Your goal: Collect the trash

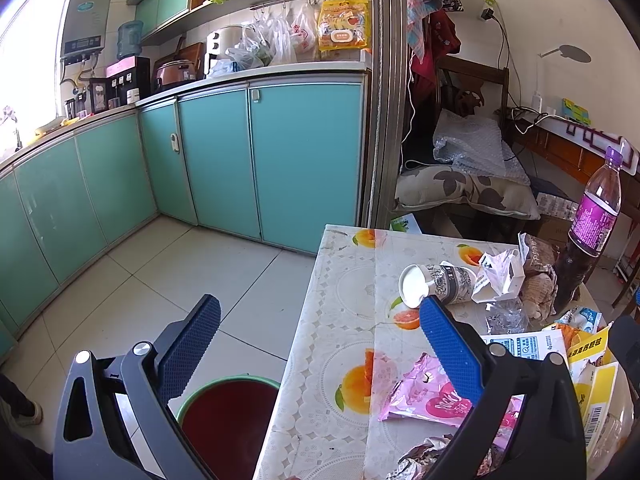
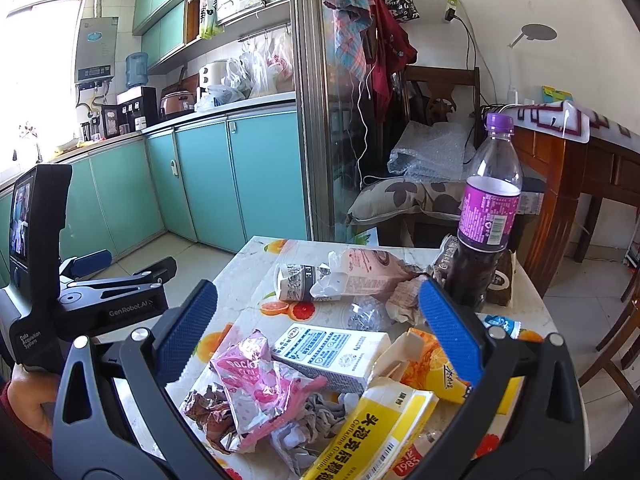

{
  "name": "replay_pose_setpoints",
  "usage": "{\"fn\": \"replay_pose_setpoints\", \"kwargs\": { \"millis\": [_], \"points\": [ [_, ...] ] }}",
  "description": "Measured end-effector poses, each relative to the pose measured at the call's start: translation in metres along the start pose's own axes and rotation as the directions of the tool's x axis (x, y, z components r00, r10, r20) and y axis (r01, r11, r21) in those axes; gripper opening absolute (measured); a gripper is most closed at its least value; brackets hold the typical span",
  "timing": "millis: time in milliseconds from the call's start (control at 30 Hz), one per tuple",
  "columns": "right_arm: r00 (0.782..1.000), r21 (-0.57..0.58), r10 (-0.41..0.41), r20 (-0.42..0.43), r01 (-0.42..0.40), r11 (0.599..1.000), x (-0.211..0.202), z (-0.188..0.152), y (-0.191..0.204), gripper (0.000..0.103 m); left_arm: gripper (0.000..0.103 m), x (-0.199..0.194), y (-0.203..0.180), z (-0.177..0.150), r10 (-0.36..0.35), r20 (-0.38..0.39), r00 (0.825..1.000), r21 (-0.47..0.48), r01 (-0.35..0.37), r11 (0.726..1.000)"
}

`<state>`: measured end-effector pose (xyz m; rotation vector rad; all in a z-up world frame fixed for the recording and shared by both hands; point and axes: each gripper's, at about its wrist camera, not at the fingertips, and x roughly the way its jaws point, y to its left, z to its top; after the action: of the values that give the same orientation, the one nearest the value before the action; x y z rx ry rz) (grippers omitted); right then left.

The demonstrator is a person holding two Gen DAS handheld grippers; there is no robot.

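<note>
Trash covers a table with a fruit-print cloth (image 1: pixel 340 320). It includes a tipped paper cup (image 1: pixel 436 282), a pink wrapper (image 1: pixel 424 396), a white carton (image 1: pixel 516 346) and a yellow box (image 1: pixel 596 384). A purple-labelled bottle (image 1: pixel 592 220) stands upright at the back. A green-rimmed bin (image 1: pixel 240 381) with a dark liner sits on the floor by the table's left edge. My left gripper (image 1: pixel 320 302) is open and empty, straddling that edge above the bin. My right gripper (image 2: pixel 318 288) is open over the pile, above the pink wrapper (image 2: pixel 248 376), white carton (image 2: pixel 332 352) and yellow box (image 2: pixel 384 432). It touches nothing.
In the right wrist view, a hand (image 2: pixel 28 396) holds the left gripper (image 2: pixel 136 264) left of the table. A chair with cushion and bubble wrap (image 2: pixel 424 160) stands behind the table, and a wooden desk (image 2: pixel 560 184) at right. Teal cabinets (image 1: pixel 240 152) line the tiled floor (image 1: pixel 160 280).
</note>
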<state>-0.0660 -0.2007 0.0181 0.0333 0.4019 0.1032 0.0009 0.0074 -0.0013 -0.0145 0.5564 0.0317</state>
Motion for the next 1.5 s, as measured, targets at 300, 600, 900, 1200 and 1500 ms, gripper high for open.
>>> {"fn": "replay_pose_setpoints", "kwargs": {
  "millis": [300,600,900,1200,1500],
  "points": [
    [0.999,-0.026,-0.031,-0.010,0.031,0.999,-0.002,0.007,-0.008,0.100,0.096,0.001,0.012,-0.002,-0.026,-0.005,1.000,-0.030,0.026,0.999],
    [0.985,-0.009,-0.016,-0.171,0.014,1.000,-0.012,0.012,-0.043,0.100,0.096,-0.006,0.009,-0.001,-0.035,0.050,0.998,0.017,0.034,0.999],
    [0.922,0.120,0.062,-0.383,-0.017,0.993,0.002,-0.046,-0.035,0.093,0.096,-0.006,-0.004,-0.003,-0.151,0.054,0.987,0.104,0.144,0.984],
    [0.887,0.196,0.147,-0.437,-0.066,0.978,0.027,-0.063,-0.041,0.027,0.096,0.008,-0.013,-0.025,-0.338,-0.168,0.926,0.083,0.354,0.931],
    [0.926,0.223,0.155,-0.343,-0.080,0.971,0.013,-0.057,-0.061,0.006,0.095,0.034,-0.004,-0.051,-0.320,-0.293,0.901,0.019,0.340,0.940]
  ]
}}
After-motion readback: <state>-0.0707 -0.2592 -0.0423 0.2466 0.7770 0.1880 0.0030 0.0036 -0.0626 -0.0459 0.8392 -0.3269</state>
